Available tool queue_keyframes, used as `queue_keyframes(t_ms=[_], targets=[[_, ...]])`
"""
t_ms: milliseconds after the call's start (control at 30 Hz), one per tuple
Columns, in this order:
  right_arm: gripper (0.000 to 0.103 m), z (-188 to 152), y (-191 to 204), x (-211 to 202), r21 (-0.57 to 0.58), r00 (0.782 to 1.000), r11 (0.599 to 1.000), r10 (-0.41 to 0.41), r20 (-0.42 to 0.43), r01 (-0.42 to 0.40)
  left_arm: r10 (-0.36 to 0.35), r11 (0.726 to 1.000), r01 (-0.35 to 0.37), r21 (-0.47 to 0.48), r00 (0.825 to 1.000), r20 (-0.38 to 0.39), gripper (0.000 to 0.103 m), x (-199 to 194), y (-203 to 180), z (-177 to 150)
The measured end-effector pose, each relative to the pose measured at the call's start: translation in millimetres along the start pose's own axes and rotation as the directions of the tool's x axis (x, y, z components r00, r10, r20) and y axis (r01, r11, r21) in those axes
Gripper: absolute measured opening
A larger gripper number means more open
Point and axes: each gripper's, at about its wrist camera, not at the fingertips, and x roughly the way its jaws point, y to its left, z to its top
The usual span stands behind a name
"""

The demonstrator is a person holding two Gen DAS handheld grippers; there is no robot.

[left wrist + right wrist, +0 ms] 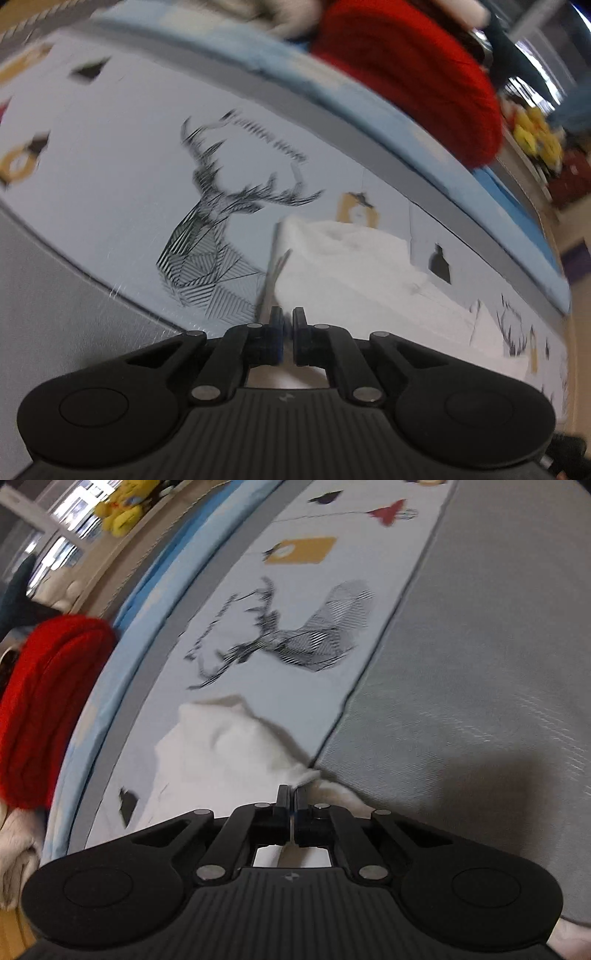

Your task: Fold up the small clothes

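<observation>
Item: small white soft-knit garment (343, 266), mid-fold, held at two edges.

I have both tongs engaged on it. The left tongs (288, 325) stand nearly together with a grey-white edge of the cloth running between them; the right tongs (291, 801) are pressed together on a fluffy white corner. The garment lies on the pale printed bed cover with black line-drawn stag heads (207, 236), close to where it meets the plain grey fabric (461, 664). A folded red knitted piece (48, 709) rests well apart at the blue border. Both views are motion-blurred, so the left grip seems secure but I cannot vouch for it. Step in hand, by my reading: carrying one side over the rest. Next move calls for both edges travelling level, laid flush, then released.
</observation>
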Motion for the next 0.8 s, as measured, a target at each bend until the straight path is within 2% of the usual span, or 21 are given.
queue_keyframes(t_ms=[33, 100, 167, 233, 300, 367, 433, 500, 533, 567, 600, 633, 667, 733, 800], targets=[[0.0, 1, -1, 0, 0.003, 1.0, 1.0, -0.014, 0.011, 0.014, 0.026, 1.0, -0.026, 0.013, 1.0, -0.003, 0.001, 1, -2, -2], [0.0, 1, -7, 3, 0.018, 0.999, 0.999, -0.047, 0.009, 0.047, 0.087, 0.996, -0.088, -0.02, 0.995, -0.049, 0.001, 11, 6, -7], [0.004, 0, -10, 10, 0.014, 0.996, 0.996, -0.087, -0.032, 0.088, 0.117, 0.991, -0.123, -0.058, 0.989, -0.091, 0.001, 19, 15, -9], [0.004, -3, -7, 14, -0.01, 0.993, 0.996, -0.089, -0.079, 0.089, 0.107, 0.992, -0.111, -0.058, 0.992, -0.067, 0.001, 16, 14, -9], [0.004, -6, 3, 3, -0.068, 0.995, 0.994, -0.087, -0.04, 0.084, 0.107, 0.994, -0.107, -0.006, 0.994, 0.005, 0.001, 5, 1, -8], [0.004, -8, 20, -13, -0.148, 0.998, 0.988, -0.035, 0.05, 0.042, 0.106, 0.993, -0.109, 0.043, 0.993, 0.055, 0.005, -1, -10, -8], [0.006, -8, 31, -23, -0.21, 0.992, 0.977, 0.047, 0.113, -0.023, 0.1, 0.993, -0.103, 0.051, 0.993, 0.058, 0.005, 3, -14, -10], [0.013, -5, 36, -20, -0.228, 0.986, 0.967, 0.138, 0.092, -0.114, 0.073, 0.996, -0.074, 0.042, 0.997, 0.033, 0.005, 8, -16, -11], [0.014, -3, 36, -14, -0.228, 0.987, 0.965, 0.146, 0.066, -0.127, 0.053, 0.998, -0.054, 0.039, 0.999, 0.006, 0.005, 14, -16, -12], [0.014, -3, 32, -5, -0.211, 0.991, 0.97, 0.127, 0.038, -0.116, 0.033, 0.999, -0.032, 0.034, 0.999, -0.03, 0.006, 21, -14, -13], [0.014, -2, 25, 5, -0.187, 0.996, 0.979, 0.086, 0.01, -0.082, 0.015, 1.0, -0.014, 0.016, 0.997, -0.077, 0.012, 29, -11, -16], [0.014, 0, 16, 17, -0.161, 1.0, 0.987, 0.018, -0.025, -0.022, 0.015, 1.0, -0.017, -0.008, 0.993, -0.12, 0.019, 38, -6, -17], [0.013, 1, 7, 27, -0.132, 0.997, 0.99, -0.052, -0.061, 0.044, 0.03, 0.999, -0.035, -0.027, 0.987, -0.156, 0.019, 46, -1, -19], [0.014, 6, -4, 31, -0.068, 0.996, 0.997, -0.05, -0.073, 0.045, 0.03, 0.999, -0.036, -0.03, 0.986, -0.165, 0.018, 49, 3, -19], [0.022, 7, 8, 21, -0.13, 0.998, 0.99, -0.055, -0.024, 0.051, 0.026, 1.0, -0.026, 0.005, 0.99, -0.136, 0.02, 42, -4, -15]])
